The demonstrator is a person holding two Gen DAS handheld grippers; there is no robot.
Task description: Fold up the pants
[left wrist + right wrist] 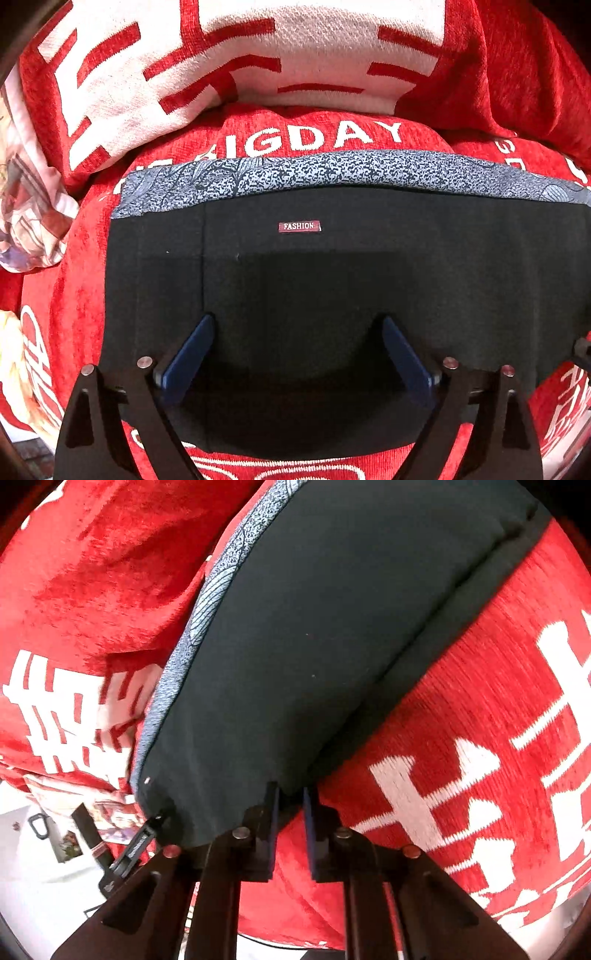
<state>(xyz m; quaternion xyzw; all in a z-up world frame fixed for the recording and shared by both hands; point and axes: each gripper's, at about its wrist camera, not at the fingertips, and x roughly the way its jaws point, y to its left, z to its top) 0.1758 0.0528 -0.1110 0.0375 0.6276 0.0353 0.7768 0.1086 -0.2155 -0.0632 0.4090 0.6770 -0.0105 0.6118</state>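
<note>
I am looking down on the pants [332, 295], which are lying folded into a thick dark rectangle on the red blanket [85, 288]. A small "FASHION" label [299, 226] is showing on the top layer, toward the far side. A blue-grey patterned band [332, 170] is running along the far edge of the pants, just beside the white "BIGDAY" lettering [325, 138] woven into the blanket. A red-and-white cushion [229, 55] is sitting beyond that, at the far side. A pale printed cloth [29, 210] is bunching up at the left edge.

My left gripper [297, 332] is hanging over the near part of the pants with its jaws spread wide. Its blue pads [192, 354] are standing well apart, with nothing between them.

In the right wrist view, the pants [314, 646] are stretching away in stacked layers, the patterned band [207, 602] running down their left side. My right gripper [291, 801] is sitting at the near corner of the stack, its jaws drawn close with only a narrow gap. The left pad is touching the edge of the cloth. I cannot tell whether any fabric is being pinched between the pads. A black clip [133, 849] is poking out at the near left, over a white surface [37, 886].
</note>
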